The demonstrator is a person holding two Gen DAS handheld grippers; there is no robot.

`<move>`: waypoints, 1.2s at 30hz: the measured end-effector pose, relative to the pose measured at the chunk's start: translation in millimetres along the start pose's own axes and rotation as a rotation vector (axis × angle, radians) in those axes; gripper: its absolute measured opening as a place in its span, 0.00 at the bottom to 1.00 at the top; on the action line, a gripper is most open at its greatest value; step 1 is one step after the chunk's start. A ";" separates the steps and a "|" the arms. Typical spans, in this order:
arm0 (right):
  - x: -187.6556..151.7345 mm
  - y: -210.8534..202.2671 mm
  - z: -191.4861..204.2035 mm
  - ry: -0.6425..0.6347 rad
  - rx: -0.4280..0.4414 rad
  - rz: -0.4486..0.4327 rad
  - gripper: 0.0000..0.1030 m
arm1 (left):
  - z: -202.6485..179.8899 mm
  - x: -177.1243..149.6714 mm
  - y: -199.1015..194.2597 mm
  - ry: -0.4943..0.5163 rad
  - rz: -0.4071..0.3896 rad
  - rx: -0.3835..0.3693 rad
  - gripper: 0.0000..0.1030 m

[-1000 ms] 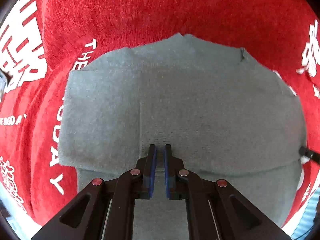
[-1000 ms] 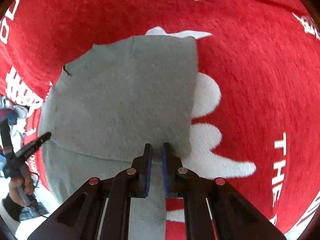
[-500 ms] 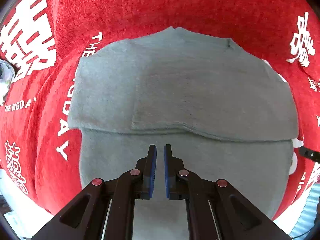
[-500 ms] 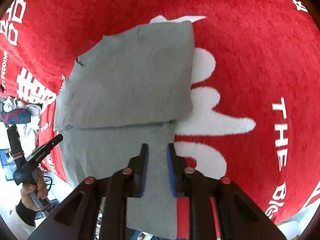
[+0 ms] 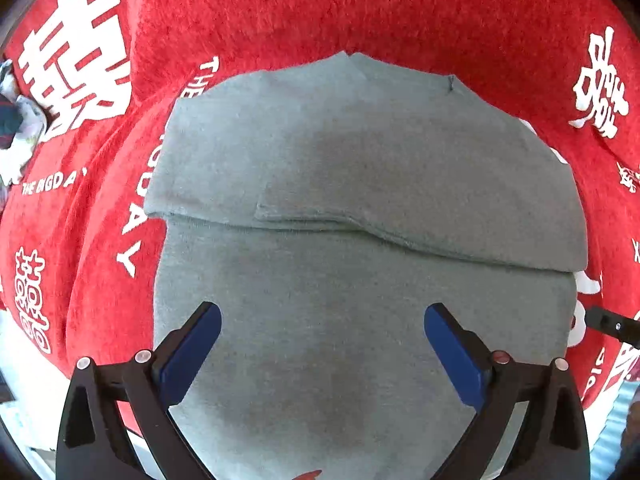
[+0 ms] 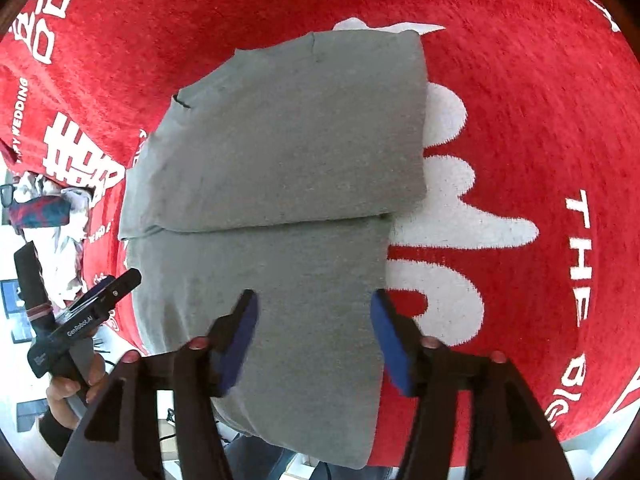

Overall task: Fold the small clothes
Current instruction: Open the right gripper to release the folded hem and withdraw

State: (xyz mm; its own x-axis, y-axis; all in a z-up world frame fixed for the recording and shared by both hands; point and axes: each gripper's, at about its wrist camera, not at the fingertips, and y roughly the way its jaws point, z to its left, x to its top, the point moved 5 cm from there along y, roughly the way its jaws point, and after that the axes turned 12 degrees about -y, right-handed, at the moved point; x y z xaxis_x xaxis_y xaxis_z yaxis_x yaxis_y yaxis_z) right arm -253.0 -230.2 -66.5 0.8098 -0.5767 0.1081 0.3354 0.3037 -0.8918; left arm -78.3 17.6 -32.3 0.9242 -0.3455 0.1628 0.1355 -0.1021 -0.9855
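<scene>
Red blanket (image 5: 360,8) reads "THE BIG DAY"; my left gripper (image 5: 322,320) and right gripper (image 6: 314,308) both spread, released, over folded grey shirt (image 5: 360,168).

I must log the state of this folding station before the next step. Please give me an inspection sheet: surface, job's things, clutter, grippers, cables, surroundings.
Surface: red plush cloth with white characters and English lettering, covering the work area.
Job's things: one grey garment lying flat, its far part folded over toward the near part; the near end hangs over the cloth's edge.
Clutter: a bundle of patterned fabric at the cloth's left edge.
Grippers: left gripper open above the garment, holding nothing; right gripper open over the garment's right edge, holding nothing.
Cables: thin dark cords, seen only dimly beneath the left hand.
Surroundings: pale floor; little else can be told.
</scene>
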 end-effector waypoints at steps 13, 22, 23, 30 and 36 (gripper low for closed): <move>-14.1 -3.1 14.0 -0.012 0.057 -0.037 0.85 | 11.5 -12.9 3.1 -0.013 0.006 0.091 0.99; -39.2 5.1 24.9 0.048 0.117 -0.054 0.85 | 19.1 -25.3 -1.0 0.032 0.002 0.054 0.99; -44.4 8.0 27.2 0.060 0.121 -0.043 0.85 | 21.3 -27.8 -0.9 0.036 0.003 0.050 0.99; -77.8 16.1 37.8 0.119 0.124 -0.032 0.85 | 42.3 -51.8 -5.3 0.055 0.009 0.042 0.99; -104.3 20.9 40.5 0.152 0.121 -0.021 0.85 | 61.6 -74.0 -7.7 0.075 0.023 0.041 0.99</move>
State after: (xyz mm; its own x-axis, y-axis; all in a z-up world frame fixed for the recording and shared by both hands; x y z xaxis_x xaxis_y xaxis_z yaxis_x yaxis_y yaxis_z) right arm -310.9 -133.0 -78.7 0.7232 -0.6888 0.0506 0.4144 0.3741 -0.8297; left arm -125.7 101.4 -39.7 0.8982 -0.4161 0.1418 0.1303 -0.0561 -0.9899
